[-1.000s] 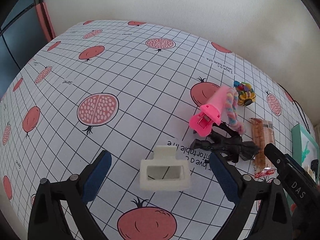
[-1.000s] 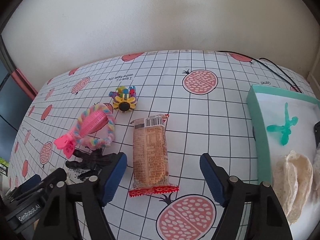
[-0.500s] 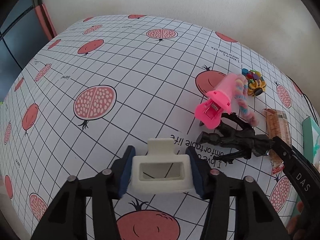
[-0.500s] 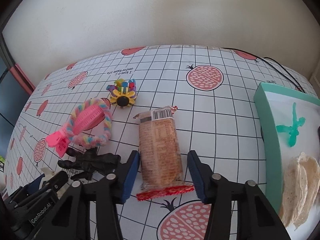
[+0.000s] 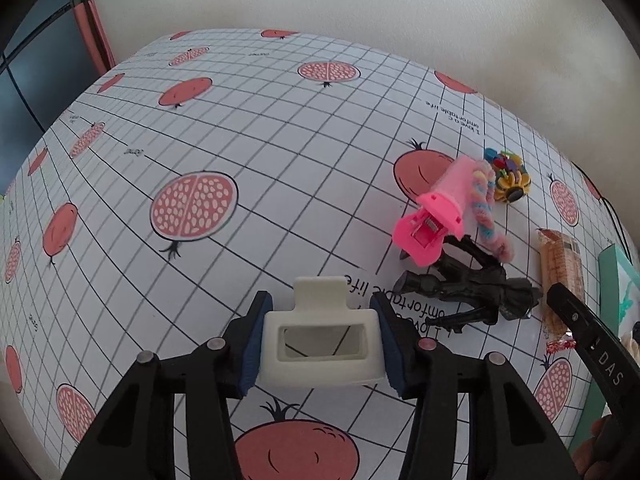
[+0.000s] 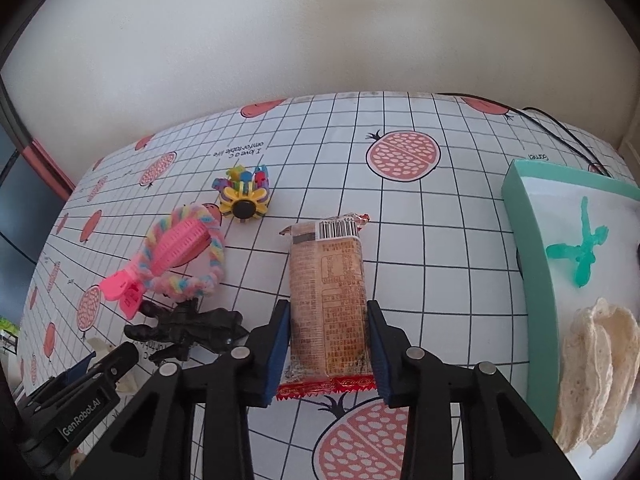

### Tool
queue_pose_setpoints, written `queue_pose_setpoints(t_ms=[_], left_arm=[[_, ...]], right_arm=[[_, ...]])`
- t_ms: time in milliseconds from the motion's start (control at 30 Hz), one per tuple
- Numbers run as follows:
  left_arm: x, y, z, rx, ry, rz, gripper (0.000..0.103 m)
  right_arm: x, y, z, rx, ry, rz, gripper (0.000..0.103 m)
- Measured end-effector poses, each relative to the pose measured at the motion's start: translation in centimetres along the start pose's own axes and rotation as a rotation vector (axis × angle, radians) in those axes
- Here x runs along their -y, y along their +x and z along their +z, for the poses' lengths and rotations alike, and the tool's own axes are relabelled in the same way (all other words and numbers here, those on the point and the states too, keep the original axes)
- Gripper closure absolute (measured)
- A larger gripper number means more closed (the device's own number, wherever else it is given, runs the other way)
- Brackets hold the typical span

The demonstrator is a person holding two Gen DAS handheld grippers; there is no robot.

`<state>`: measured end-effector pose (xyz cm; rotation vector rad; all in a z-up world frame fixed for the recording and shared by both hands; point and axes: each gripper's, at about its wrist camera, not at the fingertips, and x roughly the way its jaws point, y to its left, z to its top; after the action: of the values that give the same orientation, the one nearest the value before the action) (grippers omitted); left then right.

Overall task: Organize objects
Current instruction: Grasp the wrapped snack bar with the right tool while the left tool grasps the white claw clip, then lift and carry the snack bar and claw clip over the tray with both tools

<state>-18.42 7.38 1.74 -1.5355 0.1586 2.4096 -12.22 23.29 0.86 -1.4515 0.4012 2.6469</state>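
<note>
My left gripper [image 5: 320, 344] is shut on a cream hair claw clip [image 5: 320, 344], its blue pads pressed against both sides. In the right wrist view, my right gripper [image 6: 327, 350] is shut on the near end of a brown snack packet [image 6: 327, 284] with a barcode at its far end. To the packet's left lie a black action figure [image 6: 188, 330], a pink hair clip [image 6: 160, 260] inside a pastel braided hair tie [image 6: 208, 248], and a yellow flower toy [image 6: 243, 200]. The same pink hair clip [image 5: 432, 220] and black action figure [image 5: 472, 288] show right of the left gripper.
A teal tray [image 6: 528, 240] at the right holds a green toy figure [image 6: 584, 248] and cream lacy pieces [image 6: 596, 376]. A black cable [image 6: 568, 136] runs behind it. The pomegranate-print tablecloth [image 5: 200, 128] ends at a wall behind and an edge on the left.
Both grippers went from wide open to shut: the left on the cream claw clip, the right on the snack packet. Both views also moved closer to their objects.
</note>
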Motion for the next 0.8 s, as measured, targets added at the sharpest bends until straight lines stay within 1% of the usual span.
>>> queue_pose_setpoints(t_ms=[67, 200, 333, 467, 500, 567, 633, 733, 800], left_arm=[[-0.1, -0.8, 0.4, 0.019, -0.012, -0.009, 0.051], [0.3, -3.2, 1.4, 0.092, -0.028, -0.022, 0.051], [1.5, -5.5, 2.3, 0.152, -0.034, -0.049, 0.051], [4.4, -7.3, 2.0, 0.181, -0.007, -0.094, 0.051], [5.0, -7.5, 1.8, 0.184, -0.015, -0.099, 0.051], [6.6, -7.9, 1.6, 0.183, 0.006, -0.133, 0.051], [8.6, -8.2, 1.1, 0.182, 0.014, -0.158, 0.051], [11.8, -8.9, 0.1, 0.176, 0.060, -0.209, 0.051], [14.1, -9.4, -0.7, 0.180, 0.091, -0.230, 0.051]], right_arm=[[0.1, -0.7, 0.2, 0.014, -0.003, 0.003, 0.065], [0.7, -3.0, 0.9, 0.054, 0.005, 0.013, 0.065], [1.9, -5.3, 1.6, 0.090, 0.004, -0.007, 0.065], [4.5, -7.2, 1.9, 0.107, 0.031, -0.030, 0.065], [5.3, -7.7, 1.9, 0.111, 0.037, -0.043, 0.065], [7.0, -8.7, 1.8, 0.118, 0.050, -0.067, 0.065], [9.1, -9.8, 1.6, 0.122, 0.072, -0.093, 0.065], [12.3, -11.2, 1.3, 0.125, 0.105, -0.142, 0.065], [14.6, -12.2, 0.9, 0.126, 0.133, -0.174, 0.065]])
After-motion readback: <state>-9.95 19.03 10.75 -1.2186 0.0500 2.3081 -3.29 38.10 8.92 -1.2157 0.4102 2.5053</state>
